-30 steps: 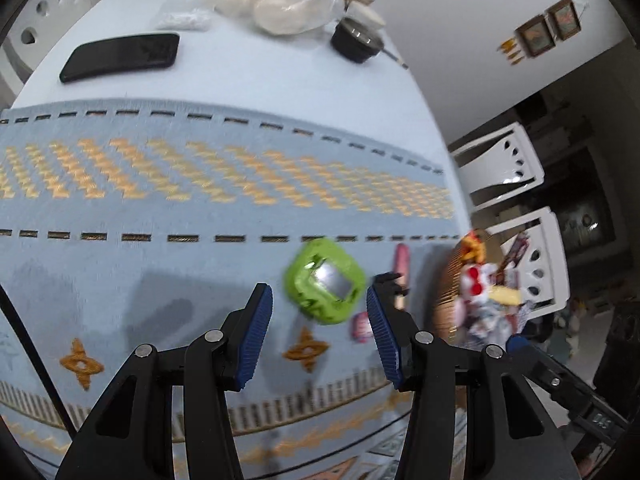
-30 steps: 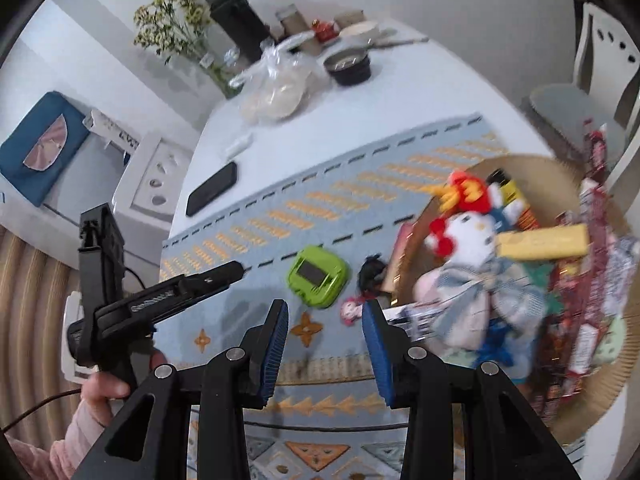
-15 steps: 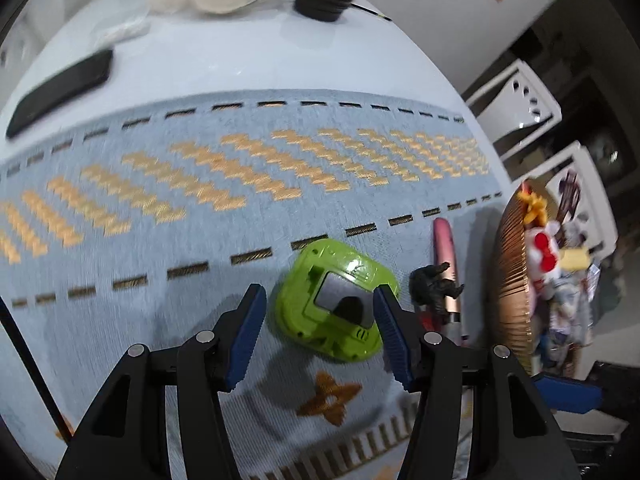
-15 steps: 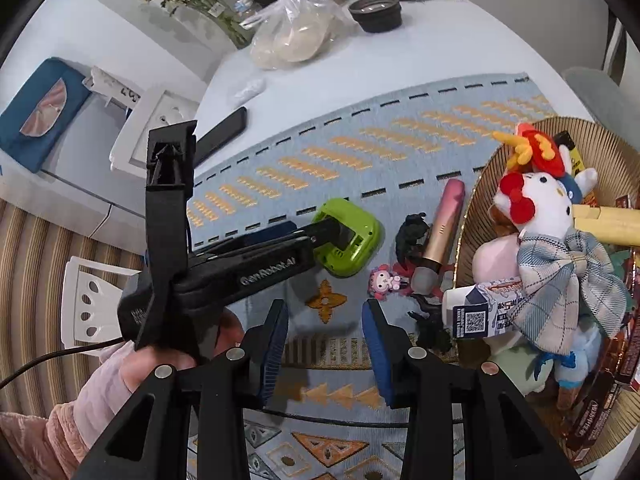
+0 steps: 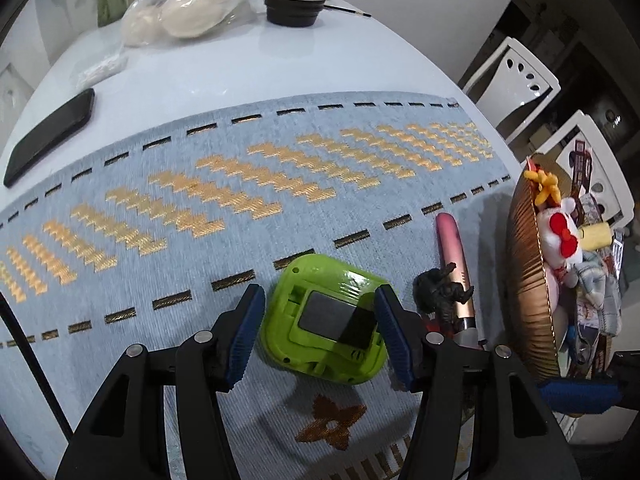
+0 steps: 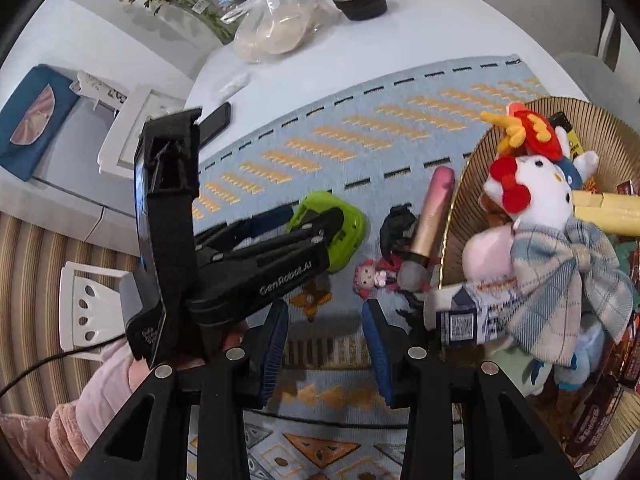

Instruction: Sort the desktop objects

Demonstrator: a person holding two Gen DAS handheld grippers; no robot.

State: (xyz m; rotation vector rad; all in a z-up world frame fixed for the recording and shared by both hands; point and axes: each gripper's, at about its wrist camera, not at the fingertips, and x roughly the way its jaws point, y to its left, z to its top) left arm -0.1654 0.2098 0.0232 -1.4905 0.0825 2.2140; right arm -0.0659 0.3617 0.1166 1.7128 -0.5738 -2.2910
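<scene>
A round white table (image 5: 224,68) holds a blue and gold cloth (image 5: 248,216), a black phone (image 5: 48,136), a plastic bag (image 5: 188,12) and a dark bowl (image 5: 295,5). On the cloth lie a green toy (image 5: 324,320), a pink tube (image 5: 454,256) and a toy basket (image 5: 528,280).

Green device (image 5: 326,316) lies flat beside pink tube (image 5: 454,264).

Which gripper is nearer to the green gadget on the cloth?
Left. The left gripper straddles the green gadget, jaws opening, pads beside it. The right gripper hangs apart from it, over bare cloth.
</scene>
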